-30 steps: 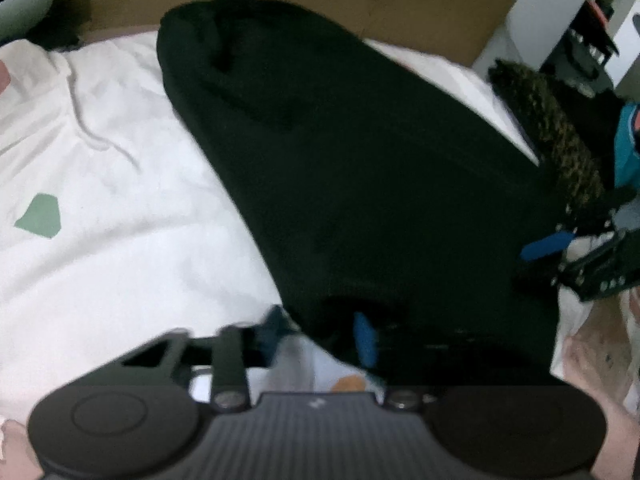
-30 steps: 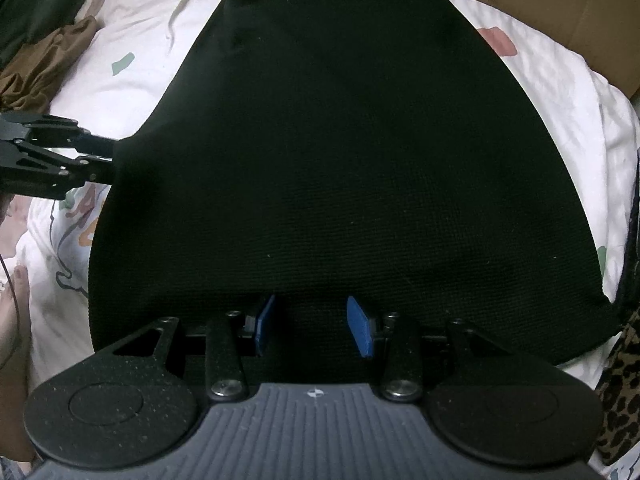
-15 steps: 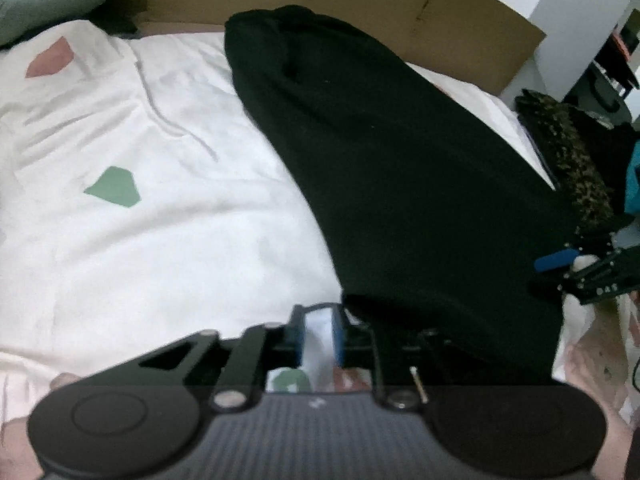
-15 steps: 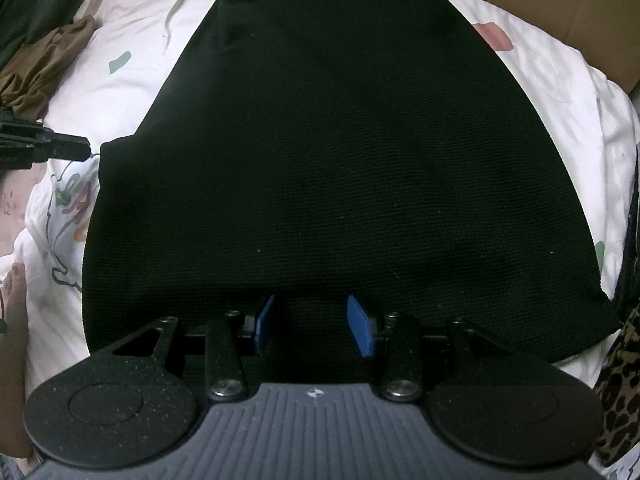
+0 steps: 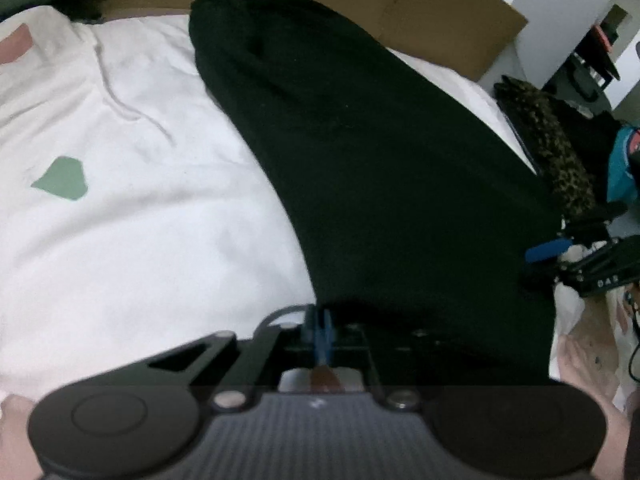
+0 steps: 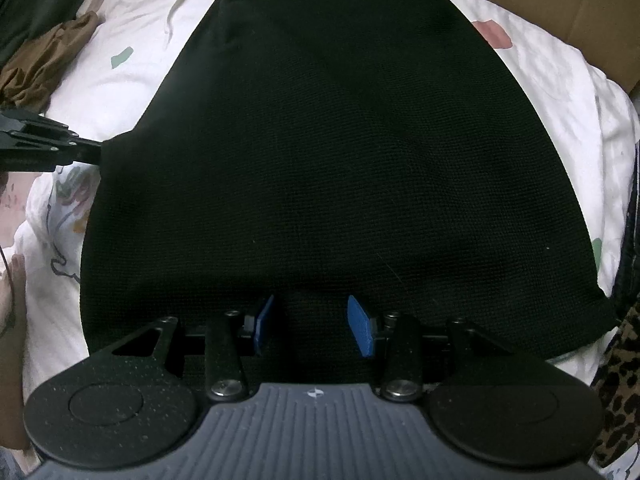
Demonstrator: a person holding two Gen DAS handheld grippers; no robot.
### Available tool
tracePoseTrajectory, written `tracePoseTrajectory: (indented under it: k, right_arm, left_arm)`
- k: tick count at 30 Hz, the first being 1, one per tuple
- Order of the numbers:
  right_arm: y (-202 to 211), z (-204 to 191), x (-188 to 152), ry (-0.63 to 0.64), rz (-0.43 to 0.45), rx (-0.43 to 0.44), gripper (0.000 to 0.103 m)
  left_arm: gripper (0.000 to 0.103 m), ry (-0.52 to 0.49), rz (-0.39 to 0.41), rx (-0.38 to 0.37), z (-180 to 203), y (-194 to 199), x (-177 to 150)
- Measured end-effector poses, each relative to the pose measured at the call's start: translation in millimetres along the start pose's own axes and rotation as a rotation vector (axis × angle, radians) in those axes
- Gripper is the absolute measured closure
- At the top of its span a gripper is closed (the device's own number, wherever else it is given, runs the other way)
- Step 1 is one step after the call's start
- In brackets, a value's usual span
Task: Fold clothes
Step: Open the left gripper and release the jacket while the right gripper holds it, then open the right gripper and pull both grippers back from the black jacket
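Note:
A black garment (image 6: 328,152) lies spread flat on the white patterned sheet (image 5: 120,240), narrow end far away, wide hem near me. My left gripper (image 5: 319,330) sits at the hem's left corner, blue pads pressed together, seemingly pinching the black cloth's edge; in the right wrist view the left gripper (image 6: 86,148) meets that corner. My right gripper (image 6: 312,324) stands open over the hem's middle, black cloth lying between and under its pads; in the left wrist view the right gripper (image 5: 560,256) shows at the garment's right side.
A cardboard wall (image 5: 440,12) runs behind the bed. A leopard-print cloth (image 5: 556,148) lies at the right edge, a brown garment (image 6: 44,60) at the far left. Bare skin of a person (image 6: 12,292) shows beside the sheet.
My left gripper slid from over the black cloth to its left hem corner and its jaws went from apart to shut. The right gripper stayed put and open.

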State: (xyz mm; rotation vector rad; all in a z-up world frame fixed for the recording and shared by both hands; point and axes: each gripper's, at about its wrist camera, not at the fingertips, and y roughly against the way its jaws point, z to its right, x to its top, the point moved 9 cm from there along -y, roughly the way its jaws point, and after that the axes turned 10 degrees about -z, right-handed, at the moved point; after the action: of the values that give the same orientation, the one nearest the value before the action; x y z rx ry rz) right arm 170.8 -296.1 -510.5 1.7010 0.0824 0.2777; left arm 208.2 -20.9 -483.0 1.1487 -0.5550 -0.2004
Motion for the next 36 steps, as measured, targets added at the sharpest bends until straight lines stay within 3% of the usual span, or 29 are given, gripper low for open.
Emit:
tracePoseTrajectory:
  k: [5,8,15,22,29,34,36]
  right_arm:
    - [0.0,4.8,-8.9,0.034,0.006,-0.015,0.056]
    - [1.3,6.5,-13.3,0.017,0.019,-0.026,0.056]
    - [13.2,4.9,-22.0,0.071,0.028,-0.072,0.056]
    - [72.0,24.2,-14.6,-0.017,0.123,-0.057,0.056]
    - [149.6,42.2,-11.5,-0.084,0.235,-0.048,0.056]
    - [202.1,47.4,-11.9,-0.09,0.293,-0.068,0.054]
    - [219.7,48.4,-12.7,-0.1,0.314,-0.068,0.046]
  left_arm:
    - [0.103,-0.017,-0.037,0.061,-3.9,10.5,-5.1]
    - [0.102,0.024,-0.046,0.079,-8.0,20.6,1.9]
    - [0.077,0.066,-0.074,0.129,-0.5,56.4,26.0]
    - [0.049,0.021,-0.077,0.199,18.9,116.9,45.7]
    - [0.046,-0.008,-0.015,0.278,44.6,197.8,93.6]
    - [0.03,-0.046,0.037,0.341,65.3,262.5,125.3]
    - [0.024,-0.046,0.054,0.352,73.6,281.7,131.5]
